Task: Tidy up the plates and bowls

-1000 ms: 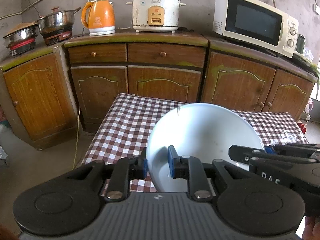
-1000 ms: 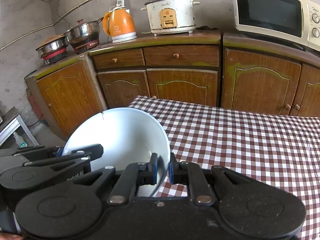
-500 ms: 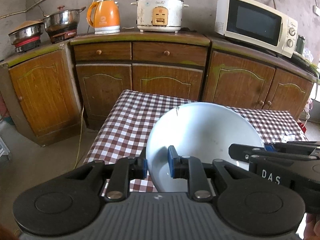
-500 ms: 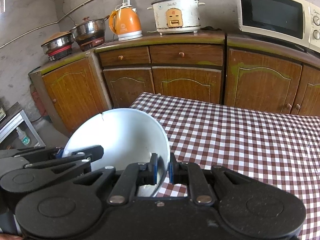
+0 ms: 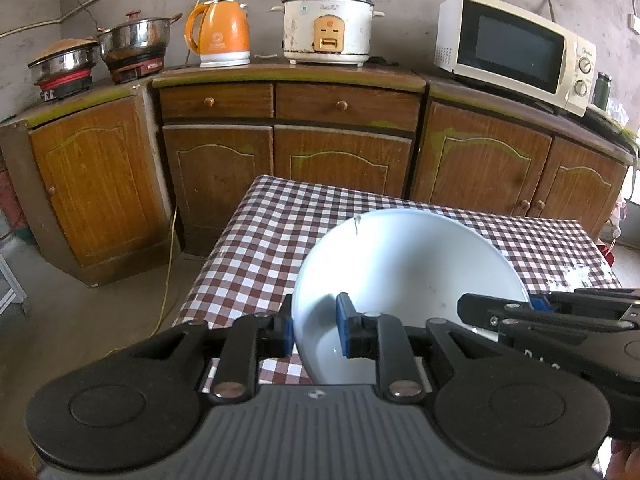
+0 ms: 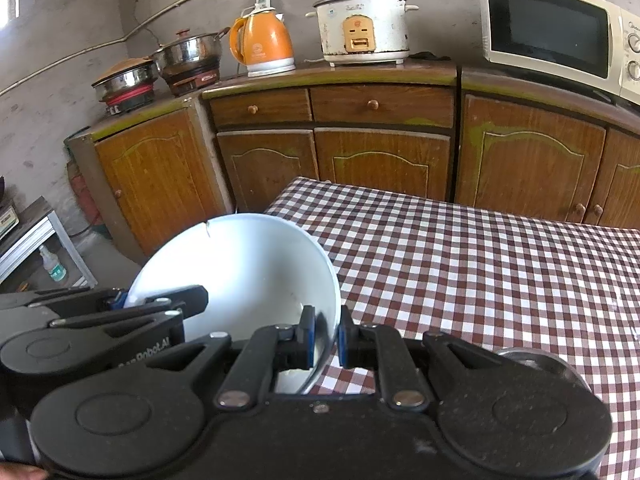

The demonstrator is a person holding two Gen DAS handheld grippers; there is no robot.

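- A white bowl [image 5: 404,276], chipped at its far rim, hangs tilted above the near left corner of the table [image 6: 480,264], its hollow facing the person holding it.
- The left gripper [image 5: 313,330] has its jaws closed on the bowl's left rim, one blue pad inside the wall and one outside.
- The right gripper [image 6: 325,336] pinches the opposite rim the same way, jaws nearly together with only the thin wall between them.
- A brown-and-white checked cloth covers the table.
- Behind it, wooden cabinets [image 5: 340,168] carry an orange kettle [image 5: 219,36], a white rice cooker [image 5: 327,26], a microwave [image 5: 516,50] and two steel pots [image 5: 136,42].
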